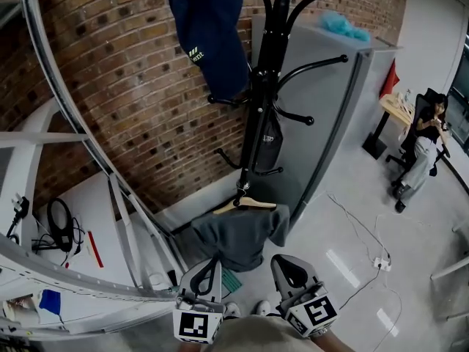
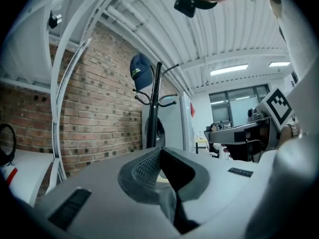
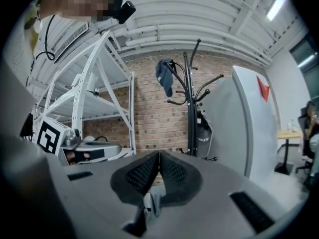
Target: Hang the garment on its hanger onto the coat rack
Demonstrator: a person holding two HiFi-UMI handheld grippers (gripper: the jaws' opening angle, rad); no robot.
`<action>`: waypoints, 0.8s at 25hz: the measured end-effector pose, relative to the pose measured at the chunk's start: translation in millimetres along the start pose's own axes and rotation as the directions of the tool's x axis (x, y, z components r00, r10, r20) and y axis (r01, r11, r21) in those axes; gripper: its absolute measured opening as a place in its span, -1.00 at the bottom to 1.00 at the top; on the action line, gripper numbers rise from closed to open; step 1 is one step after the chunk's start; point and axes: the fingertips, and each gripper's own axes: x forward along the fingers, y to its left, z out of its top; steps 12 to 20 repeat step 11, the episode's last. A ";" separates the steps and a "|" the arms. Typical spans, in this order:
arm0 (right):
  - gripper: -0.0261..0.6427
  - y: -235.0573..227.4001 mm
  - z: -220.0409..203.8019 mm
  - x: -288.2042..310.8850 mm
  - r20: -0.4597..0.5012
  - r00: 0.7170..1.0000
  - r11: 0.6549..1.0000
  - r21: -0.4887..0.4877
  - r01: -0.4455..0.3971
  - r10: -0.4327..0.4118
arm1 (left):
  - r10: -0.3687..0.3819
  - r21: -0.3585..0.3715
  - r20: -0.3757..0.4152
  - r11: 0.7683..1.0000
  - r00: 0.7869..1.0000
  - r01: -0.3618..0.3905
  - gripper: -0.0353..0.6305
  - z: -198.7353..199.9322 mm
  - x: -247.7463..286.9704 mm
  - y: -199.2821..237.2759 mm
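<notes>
A black coat rack (image 1: 265,72) stands against the brick wall. A grey garment (image 1: 238,235) on a wooden hanger (image 1: 248,204) hangs low on the rack, with the hanger's hook up against the pole. My left gripper (image 1: 211,270) and right gripper (image 1: 289,270) are side by side just below the garment, both shut and holding nothing. In the left gripper view the jaws (image 2: 159,156) meet in front of the rack (image 2: 154,108). The right gripper view shows its shut jaws (image 3: 158,156) pointing at the rack (image 3: 191,103).
A navy cap (image 1: 209,31) hangs on an upper hook and a dark bag (image 1: 270,144) hangs mid-pole. A grey cabinet (image 1: 330,116) stands right of the rack, white shelving (image 1: 66,160) to the left. Cables and a power strip (image 1: 379,262) lie on the floor. A person (image 1: 425,141) sits far right.
</notes>
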 end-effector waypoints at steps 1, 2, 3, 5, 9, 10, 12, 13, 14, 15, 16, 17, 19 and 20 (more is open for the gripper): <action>-0.86 0.5 -2.5 0.6 -0.002 1.000 1.000 0.005 0.000 0.000 | 0.002 -0.001 -0.002 1.000 1.000 -0.002 -0.88 -1.4 -1.1 1.1; -0.86 0.8 -4.5 1.8 -0.003 1.000 1.000 0.016 0.000 0.000 | 0.006 0.005 0.001 1.000 1.000 -0.006 -0.89 -2.5 -2.0 3.0; -0.86 1.2 -5.6 3.0 -0.001 1.000 1.000 0.027 0.000 0.000 | 0.012 0.015 0.008 1.000 1.000 -0.012 -0.89 -2.9 -2.9 5.2; -0.86 2.4 -6.1 3.7 0.001 1.000 0.999 0.041 -0.001 0.001 | 0.017 0.019 0.017 1.000 1.000 -0.017 -0.88 -0.8 -5.3 6.1; -0.86 5.1 -8.0 3.7 -0.012 1.000 0.999 0.038 0.002 -0.002 | 0.002 -0.007 0.013 1.000 1.000 -0.002 -0.89 1.8 -9.7 3.0; -0.86 6.0 -8.9 4.4 -0.014 1.000 0.999 0.038 0.003 -0.002 | 0.000 -0.008 0.009 1.000 1.000 0.000 -0.88 0.7 -10.7 3.7; -0.86 7.0 -9.7 5.1 -0.017 1.000 0.999 0.037 0.003 -0.002 | -0.001 -0.008 0.005 1.000 1.000 0.001 -0.89 -0.5 -11.6 4.7; -0.86 7.0 -9.7 5.1 -0.017 1.000 0.999 0.037 0.003 -0.002 | -0.001 -0.008 0.005 1.000 1.000 0.001 -0.89 -0.5 -11.6 4.7; -0.86 7.0 -9.7 5.1 -0.017 1.000 0.999 0.037 0.003 -0.002 | -0.001 -0.008 0.005 1.000 1.000 0.001 -0.89 -0.5 -11.6 4.7; -0.86 7.0 -9.7 5.1 -0.017 1.000 0.999 0.037 0.003 -0.002 | -0.001 -0.008 0.005 1.000 1.000 0.001 -0.89 -0.5 -11.6 4.7; -0.86 7.0 -9.7 5.1 -0.017 1.000 0.999 0.037 0.003 -0.002 | -0.001 -0.008 0.005 1.000 1.000 0.001 -0.89 -0.5 -11.6 4.7; -0.86 7.0 -9.7 5.1 -0.017 1.000 0.999 0.037 0.003 -0.002 | -0.001 -0.008 0.005 1.000 1.000 0.001 -0.89 -0.5 -11.6 4.7; -0.86 7.0 -9.7 5.1 -0.017 1.000 0.999 0.037 0.003 -0.002 | -0.001 -0.008 0.005 1.000 1.000 0.001 -0.89 -0.5 -11.6 4.7; -0.86 7.0 -9.7 5.1 -0.017 1.000 0.999 0.037 0.003 -0.002 | -0.001 -0.008 0.005 1.000 1.000 0.001 -0.89 -0.5 -11.6 4.7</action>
